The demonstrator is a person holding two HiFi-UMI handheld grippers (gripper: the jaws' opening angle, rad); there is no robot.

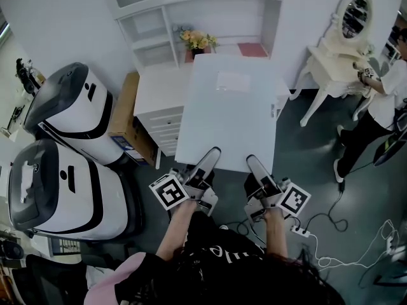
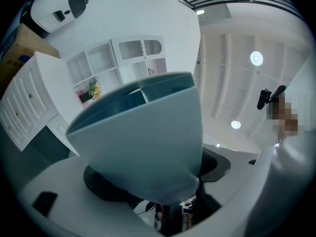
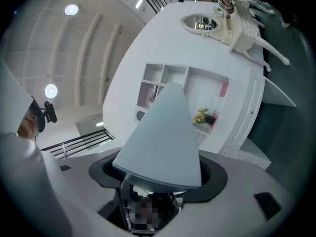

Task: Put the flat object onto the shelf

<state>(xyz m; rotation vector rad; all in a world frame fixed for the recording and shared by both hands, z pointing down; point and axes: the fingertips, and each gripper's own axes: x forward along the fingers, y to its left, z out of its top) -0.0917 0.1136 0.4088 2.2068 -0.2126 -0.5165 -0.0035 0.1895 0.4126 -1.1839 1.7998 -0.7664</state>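
1. Currently, the flat white panel is held up off the floor, roughly level, in front of the person.
2. The left gripper clamps the panel's near edge at its left side. Its jaws stand wide and are closed on the panel, with the upper jaw lying on the top face.
3. The right gripper clamps the same near edge towards the right, with its jaws closed on the panel in the same way.
4. In both gripper views the panel runs out from between the jaws towards the white shelf unit.
5. The panel's far edge is near the shelf unit, where a bunch of flowers stands.
6. A white drawer cabinet is partly under the panel's left edge, with a cardboard box beside it.
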